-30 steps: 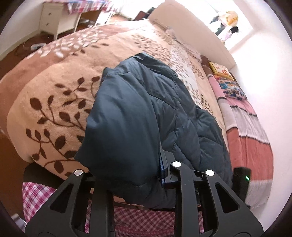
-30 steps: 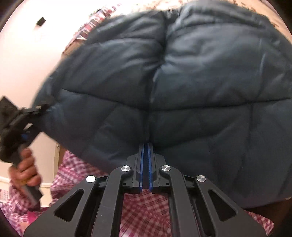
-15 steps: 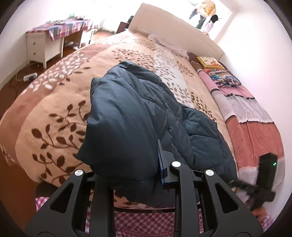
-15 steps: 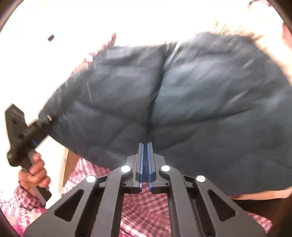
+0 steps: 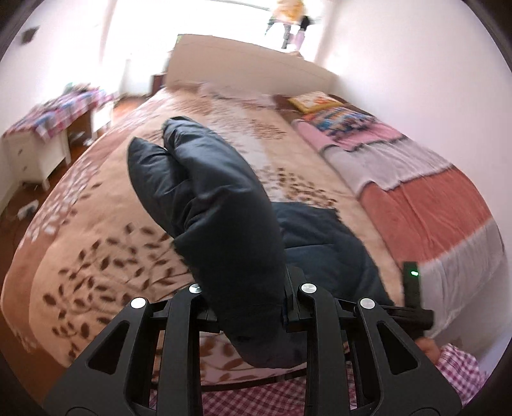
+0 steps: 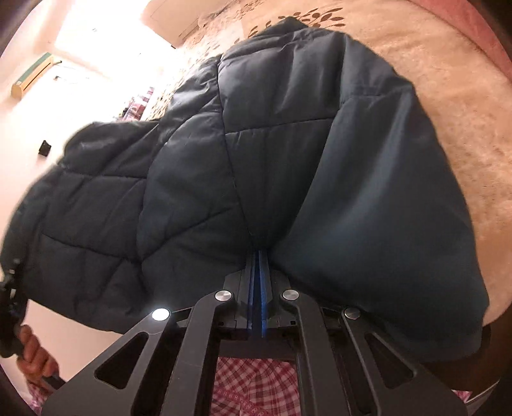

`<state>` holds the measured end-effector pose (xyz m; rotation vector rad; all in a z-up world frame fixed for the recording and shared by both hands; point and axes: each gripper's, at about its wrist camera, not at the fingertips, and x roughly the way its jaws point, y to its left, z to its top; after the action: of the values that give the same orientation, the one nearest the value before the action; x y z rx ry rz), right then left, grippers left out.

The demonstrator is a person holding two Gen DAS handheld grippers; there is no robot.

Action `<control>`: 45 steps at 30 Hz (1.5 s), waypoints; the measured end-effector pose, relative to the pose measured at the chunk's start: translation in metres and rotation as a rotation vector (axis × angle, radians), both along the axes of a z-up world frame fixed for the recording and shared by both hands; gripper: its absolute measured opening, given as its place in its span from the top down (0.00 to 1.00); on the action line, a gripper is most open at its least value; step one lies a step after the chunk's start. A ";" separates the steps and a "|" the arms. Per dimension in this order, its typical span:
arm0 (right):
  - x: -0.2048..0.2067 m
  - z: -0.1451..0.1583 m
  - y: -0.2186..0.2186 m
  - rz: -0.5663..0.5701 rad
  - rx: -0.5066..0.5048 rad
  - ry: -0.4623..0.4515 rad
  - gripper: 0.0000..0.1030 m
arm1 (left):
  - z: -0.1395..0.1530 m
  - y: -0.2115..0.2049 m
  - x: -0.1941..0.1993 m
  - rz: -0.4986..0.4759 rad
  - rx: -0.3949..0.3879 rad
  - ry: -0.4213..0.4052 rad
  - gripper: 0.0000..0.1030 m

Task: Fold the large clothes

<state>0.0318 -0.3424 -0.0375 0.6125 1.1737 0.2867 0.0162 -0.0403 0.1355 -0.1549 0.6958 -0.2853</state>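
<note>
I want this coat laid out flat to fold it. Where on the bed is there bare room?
Free: the leaf-print blanket between the jacket and the bed's left edge, and its far stretch toward the headboard. Crowded: the striped quilt side holds pillows; the near edge lies under the jacket.

A wide bed [image 5: 105,230] fills the room, spread with a tan leaf-patterned blanket; at 3 o'clock lies a striped pink, white and coral quilt [image 5: 425,192]. A pale headboard [image 5: 243,60] stands at 12 o'clock under a glaring window [image 5: 198,16]. At 9 o'clock, a white drawer unit [image 5: 32,153] on brown floor [image 5: 9,220]. Walls white.
</note>
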 end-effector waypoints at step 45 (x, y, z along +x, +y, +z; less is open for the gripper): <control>-0.113 0.056 -0.153 -0.256 0.084 -0.223 0.97 | -0.061 -0.215 -0.015 -0.710 0.033 0.195 0.28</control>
<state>-0.0812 -0.4955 0.0184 0.7757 0.8622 0.1805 0.0014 -0.2553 0.0740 0.1054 0.9345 -0.9470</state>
